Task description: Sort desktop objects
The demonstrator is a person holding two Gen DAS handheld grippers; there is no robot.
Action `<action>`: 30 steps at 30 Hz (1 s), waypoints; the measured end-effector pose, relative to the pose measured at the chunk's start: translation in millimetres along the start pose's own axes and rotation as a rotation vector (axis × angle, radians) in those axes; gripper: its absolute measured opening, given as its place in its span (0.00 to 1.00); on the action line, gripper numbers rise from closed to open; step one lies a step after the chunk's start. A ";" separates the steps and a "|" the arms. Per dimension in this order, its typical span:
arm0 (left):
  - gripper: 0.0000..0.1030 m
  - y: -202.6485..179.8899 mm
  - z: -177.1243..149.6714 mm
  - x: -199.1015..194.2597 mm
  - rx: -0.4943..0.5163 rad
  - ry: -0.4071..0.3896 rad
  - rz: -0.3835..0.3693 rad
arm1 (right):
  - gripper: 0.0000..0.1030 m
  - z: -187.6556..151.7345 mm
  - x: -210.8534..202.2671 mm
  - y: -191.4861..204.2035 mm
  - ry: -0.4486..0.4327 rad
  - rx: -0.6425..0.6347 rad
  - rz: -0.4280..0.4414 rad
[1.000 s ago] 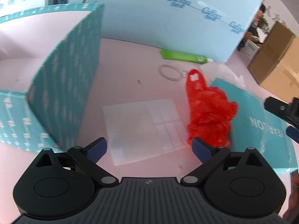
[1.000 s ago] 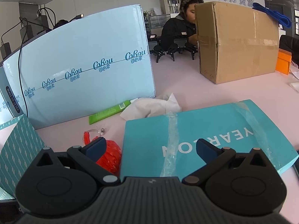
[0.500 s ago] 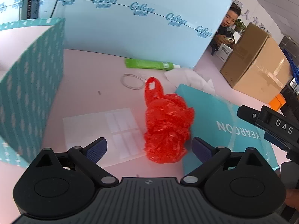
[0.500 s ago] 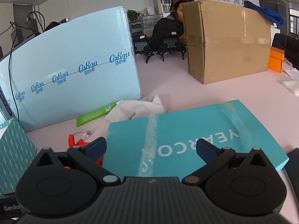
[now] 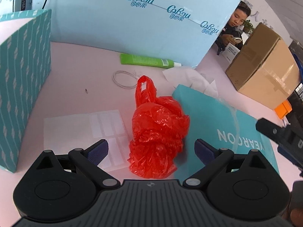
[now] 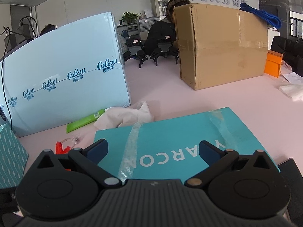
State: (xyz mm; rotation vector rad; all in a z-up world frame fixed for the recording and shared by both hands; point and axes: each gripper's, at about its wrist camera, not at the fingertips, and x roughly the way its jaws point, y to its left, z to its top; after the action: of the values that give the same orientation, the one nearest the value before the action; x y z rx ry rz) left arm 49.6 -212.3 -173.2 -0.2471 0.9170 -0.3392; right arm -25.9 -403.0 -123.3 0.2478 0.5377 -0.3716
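A crumpled red plastic bag [image 5: 158, 130] lies on the pink desk, and my left gripper [image 5: 151, 150] stands open around its near end, fingers apart on either side. A white sheet of labels [image 5: 83, 130] lies to its left, and a flat teal box lid [image 5: 225, 130] to its right. Farther back lie a green tube [image 5: 145, 61], a thin clear ring [image 5: 123, 78] and crumpled white tissue [image 5: 191, 77]. My right gripper [image 6: 152, 150] hangs open over the teal box lid [image 6: 181, 132], holding nothing. Only a scrap of the red bag [image 6: 61, 147] shows there.
A patterned teal box [image 5: 20, 79] stands at the left. A long light-blue carton [image 5: 132, 24] walls off the back. A brown cardboard box [image 6: 221, 45] stands at the back right, with a person seated behind it. An orange box [image 6: 273, 64] sits far right.
My left gripper has swung right and moved in, so the red bag now sits between its open fingers. The right gripper has drifted left over the teal lid.
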 end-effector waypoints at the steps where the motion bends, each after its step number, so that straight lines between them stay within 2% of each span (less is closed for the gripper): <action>1: 0.94 -0.4 0.1 1.5 -0.002 0.004 0.003 | 1.00 -0.2 -0.3 -0.4 0.000 -0.002 0.000; 7: 0.94 -4.2 1.6 5.6 0.022 0.042 0.040 | 1.00 -2.9 -0.3 -1.6 0.015 0.005 0.006; 10: 0.95 -10.3 4.6 3.0 0.066 0.052 0.068 | 1.00 -1.7 0.3 0.9 0.056 0.018 0.022; 16: 0.95 -20.0 11.0 -4.1 0.112 0.055 0.101 | 1.00 16.4 -3.9 13.4 0.097 0.028 0.081; 21: 0.95 -27.3 19.9 -10.9 0.144 0.050 0.104 | 1.00 32.5 -9.3 24.2 0.083 0.037 0.117; 30: 0.95 -43.1 42.8 -18.7 0.192 0.028 0.112 | 1.00 62.7 -14.3 38.5 0.009 -0.037 0.014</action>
State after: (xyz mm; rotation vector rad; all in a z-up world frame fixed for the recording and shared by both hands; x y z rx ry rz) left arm 65.9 -241.9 -119.4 -0.0142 0.9154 -0.3253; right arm 6.7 -384.5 -58.4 0.2180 0.5513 -0.3468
